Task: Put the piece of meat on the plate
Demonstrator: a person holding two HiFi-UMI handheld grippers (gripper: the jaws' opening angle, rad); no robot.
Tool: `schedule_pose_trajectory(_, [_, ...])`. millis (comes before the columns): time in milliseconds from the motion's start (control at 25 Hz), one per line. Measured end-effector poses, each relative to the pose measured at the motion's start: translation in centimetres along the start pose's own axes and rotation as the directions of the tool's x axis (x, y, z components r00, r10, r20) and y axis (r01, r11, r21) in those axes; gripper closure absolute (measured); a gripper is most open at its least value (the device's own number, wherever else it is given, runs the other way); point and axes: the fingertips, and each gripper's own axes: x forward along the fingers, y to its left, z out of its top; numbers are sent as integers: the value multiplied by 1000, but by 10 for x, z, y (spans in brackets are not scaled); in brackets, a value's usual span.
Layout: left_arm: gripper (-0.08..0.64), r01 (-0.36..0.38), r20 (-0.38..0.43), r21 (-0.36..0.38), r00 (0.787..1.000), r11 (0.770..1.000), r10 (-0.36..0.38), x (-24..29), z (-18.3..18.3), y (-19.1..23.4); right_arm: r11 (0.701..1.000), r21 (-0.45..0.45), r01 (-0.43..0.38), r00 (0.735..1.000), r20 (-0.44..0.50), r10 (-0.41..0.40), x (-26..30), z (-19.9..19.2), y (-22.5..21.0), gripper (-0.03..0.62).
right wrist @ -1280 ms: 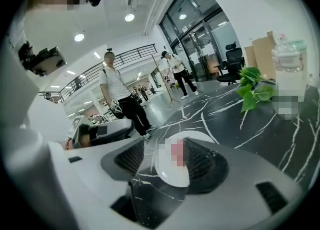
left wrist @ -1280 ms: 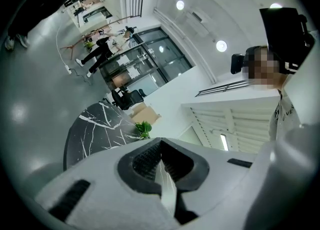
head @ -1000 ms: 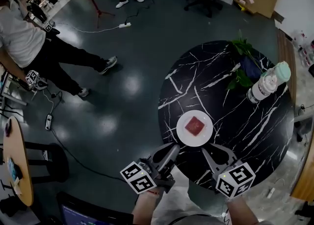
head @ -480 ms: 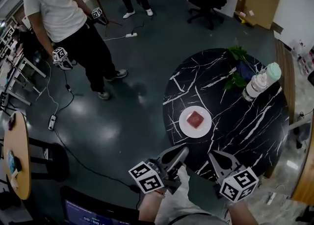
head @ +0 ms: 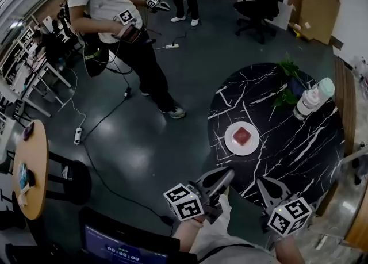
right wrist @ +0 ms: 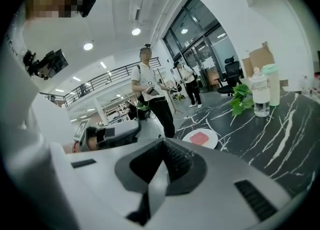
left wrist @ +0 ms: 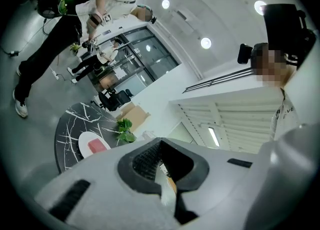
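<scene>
Meat [head: 242, 135] lies flat on the plate [head: 232, 143], out in front of my two grippers and clear of both. My left gripper [head: 228, 173] has its jaws pressed together with nothing between them. My right gripper [head: 260, 180], just beside it, is the same: jaws together and empty. Both hang at the near edge of the table [head: 299, 153], a round black top veined in white, and neither touches it. The white plate rests on the table ahead of the jaws, a little nearer my left gripper's line than my right's. The red slab fills the plate's middle. Farther along the table, ahead and to the right of my right jaws, a plant [head: 286, 87] spreads green leaves, and just beside it stands a clear bottle [head: 310, 99] with a pale cap, upright. Well beyond my left jaws, off the table, a person [head: 118, 18] stands on the grey floor holding grippers of their own.
</scene>
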Motion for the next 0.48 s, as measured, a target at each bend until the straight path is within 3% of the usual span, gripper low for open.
schedule_pose_trajectory(480, [552,11,25,41,1000,999,-12,-6,18,-24,999,-29,-28,999,45,29,-12,23,18,583])
